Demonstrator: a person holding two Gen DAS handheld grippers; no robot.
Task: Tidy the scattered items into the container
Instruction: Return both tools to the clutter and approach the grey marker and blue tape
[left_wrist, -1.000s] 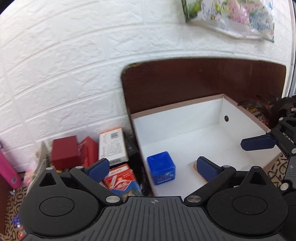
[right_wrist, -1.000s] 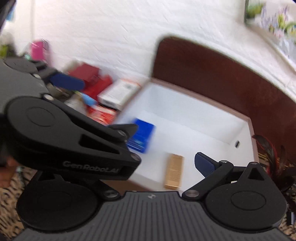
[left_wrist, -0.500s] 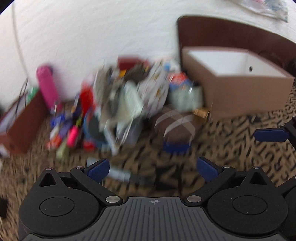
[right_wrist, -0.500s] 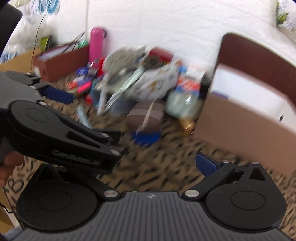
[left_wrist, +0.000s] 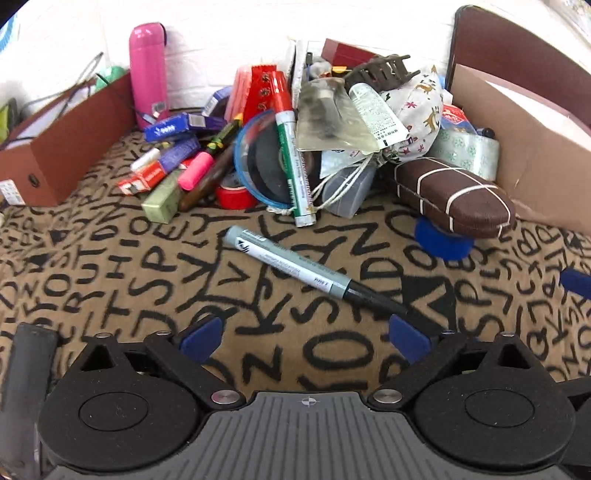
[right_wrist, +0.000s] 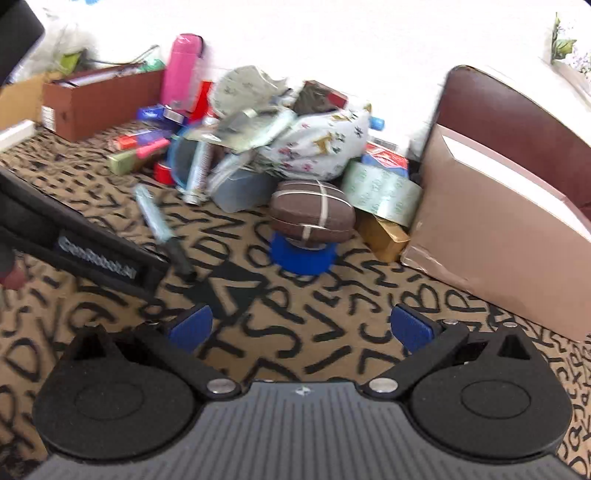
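Both grippers low over the cloth (left_wrist: 110, 266), jaws spread, empty. Left gripper (left_wrist: 304, 334) points at the grey marker (left_wrist: 291, 266) lying apart from the pile; right gripper (right_wrist: 301, 326) faces the case (right_wrist: 312, 214). Box (right_wrist: 495, 221) stands right.

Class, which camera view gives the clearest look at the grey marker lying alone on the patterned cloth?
The left wrist view: the grey marker lies sharp and whole, label visible. In the right wrist view it is blurred, smaller, near the other tool's body.

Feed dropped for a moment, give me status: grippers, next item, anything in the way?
Both grippers open, empty: left, right. Grey marker lies alone on the cloth ahead of left. Container right. Path unobstructed.
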